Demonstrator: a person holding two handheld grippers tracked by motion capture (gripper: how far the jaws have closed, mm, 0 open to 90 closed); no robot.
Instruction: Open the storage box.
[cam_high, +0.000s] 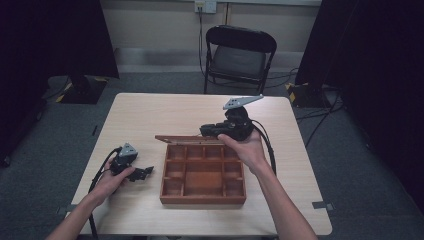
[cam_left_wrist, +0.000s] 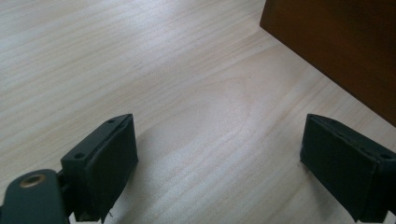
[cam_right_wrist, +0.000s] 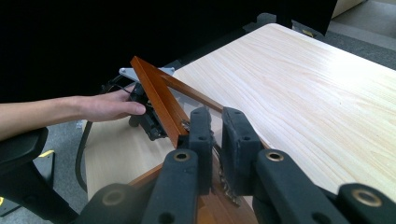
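A brown wooden box (cam_high: 202, 199) with several compartments sits on the table, right of centre. Its hinged lid (cam_high: 180, 138) stands raised along the far side. My right gripper (cam_high: 205, 131) is at the lid's right end, shut on the lid's frame (cam_right_wrist: 159, 98), which passes between the pads at the right gripper's tips (cam_right_wrist: 217, 135). My left gripper (cam_high: 142, 173) rests on the table left of the box, pointing toward it. In the left gripper view its jaws stand wide apart with only bare tabletop at the left gripper's midpoint (cam_left_wrist: 219, 163), and the box's side wall (cam_left_wrist: 336, 42) lies ahead.
The light wooden table (cam_high: 150, 115) has open surface behind and left of the box. A black folding chair (cam_high: 240, 55) stands beyond the far edge. Dark curtains hang at both sides. The person's left hand (cam_right_wrist: 107, 107) holds the left gripper near the table's edge.
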